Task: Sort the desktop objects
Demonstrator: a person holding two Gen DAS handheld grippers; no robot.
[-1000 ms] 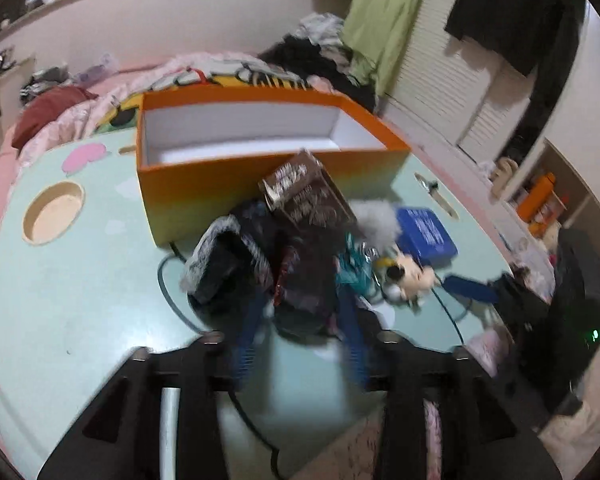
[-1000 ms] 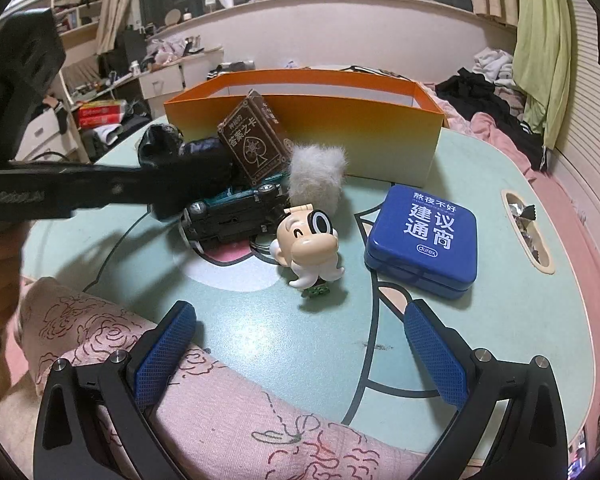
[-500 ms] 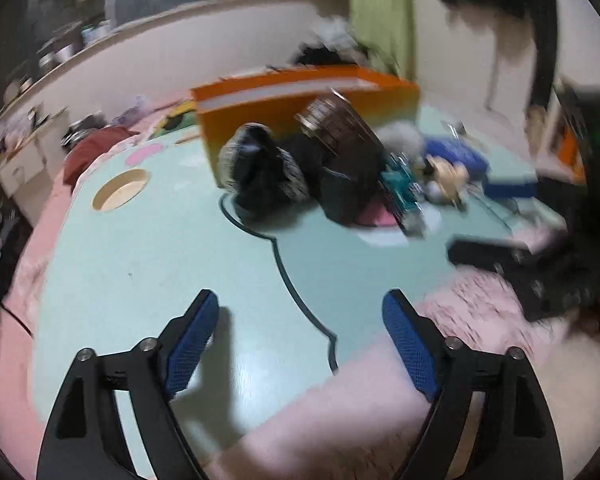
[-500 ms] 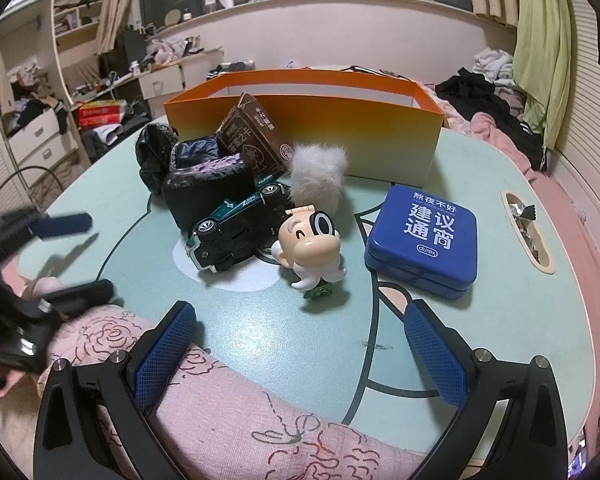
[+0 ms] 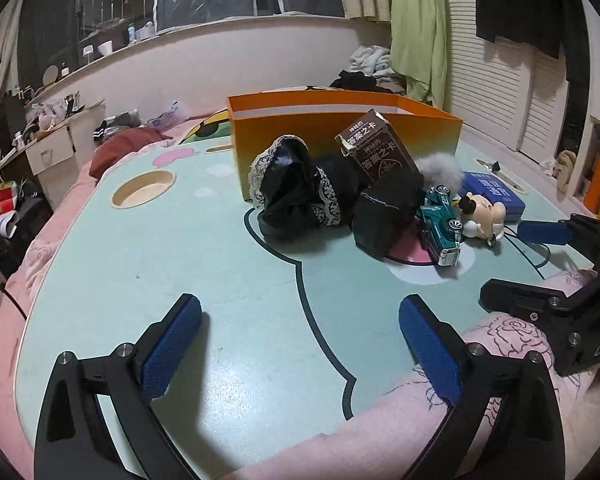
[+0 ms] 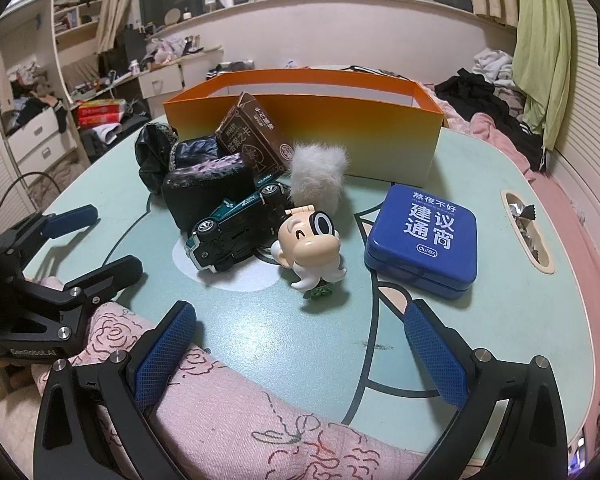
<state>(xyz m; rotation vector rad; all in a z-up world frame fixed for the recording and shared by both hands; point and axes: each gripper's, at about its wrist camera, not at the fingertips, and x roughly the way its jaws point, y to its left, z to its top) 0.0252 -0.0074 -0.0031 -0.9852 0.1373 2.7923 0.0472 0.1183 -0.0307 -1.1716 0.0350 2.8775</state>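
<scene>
Hovering low over the near edge of the mint-green table point(image 5: 148, 264), the left gripper point(image 5: 300, 344) is being held wide apart with nothing between its blue pads; its jaws have just been opening, and only bare tabletop is lying between them; the right gripper point(image 6: 300, 344) is likewise being kept spread and empty, poised over the pink quilt point(image 6: 236, 412) at the table's front edge, seemingly so that either tool is free to reach in; ahead of both grippers the items to be sorted are being left heaped together: a black lace-trimmed bundle point(image 5: 296, 188), a black pouch point(image 5: 388, 208), a brown card box point(image 5: 376, 152) being propped at a tilt against that pile, a green toy car point(image 6: 236, 224) lying on its side, a grey fluffy ball point(image 6: 320, 176) and a big-headed figurine point(image 6: 312, 240); a blue tin point(image 6: 424, 236) is lying flat just right of the figurine, directly ahead of the right gripper's right finger; beyond the heap, farthest from the tongs, an open orange box point(image 5: 340, 136) is standing as the likely destination, nothing being visible inside it from this low angle
</scene>
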